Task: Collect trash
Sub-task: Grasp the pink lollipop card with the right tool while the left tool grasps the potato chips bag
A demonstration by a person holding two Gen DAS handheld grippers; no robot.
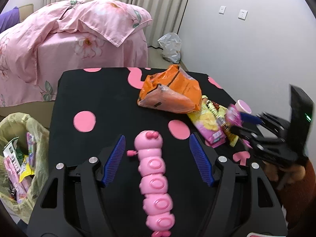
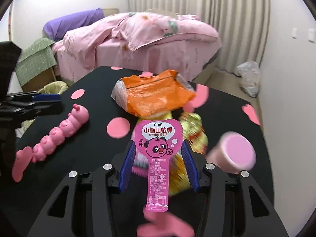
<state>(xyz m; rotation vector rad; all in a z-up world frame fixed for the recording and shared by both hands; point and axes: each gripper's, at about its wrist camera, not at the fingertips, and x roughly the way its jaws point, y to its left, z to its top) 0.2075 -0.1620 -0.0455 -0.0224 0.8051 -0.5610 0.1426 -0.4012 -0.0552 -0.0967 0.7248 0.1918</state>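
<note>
A pink panda-print snack wrapper point(image 2: 158, 138) sits between the blue pads of my right gripper point(image 2: 158, 144), which is shut on its wide head; the narrow tail points back at the camera. In the left wrist view, that right gripper point(image 1: 237, 122) hovers at the table's right edge with the wrapper point(image 1: 233, 114) at its tips. My left gripper point(image 1: 158, 154) stands open astride a pink caterpillar toy point(image 1: 154, 177) without touching it. A bin lined with a pale green bag point(image 1: 21, 154) holds several wrappers, low at the left.
On the black table with pink spots point(image 1: 98, 98) lie an orange bag point(image 1: 169, 90), yellow snack packets point(image 1: 209, 122) and a pink cup point(image 2: 235, 154). A bed with pink bedding point(image 1: 69, 39) stands behind. A white plastic bag point(image 1: 170, 47) lies by the wall.
</note>
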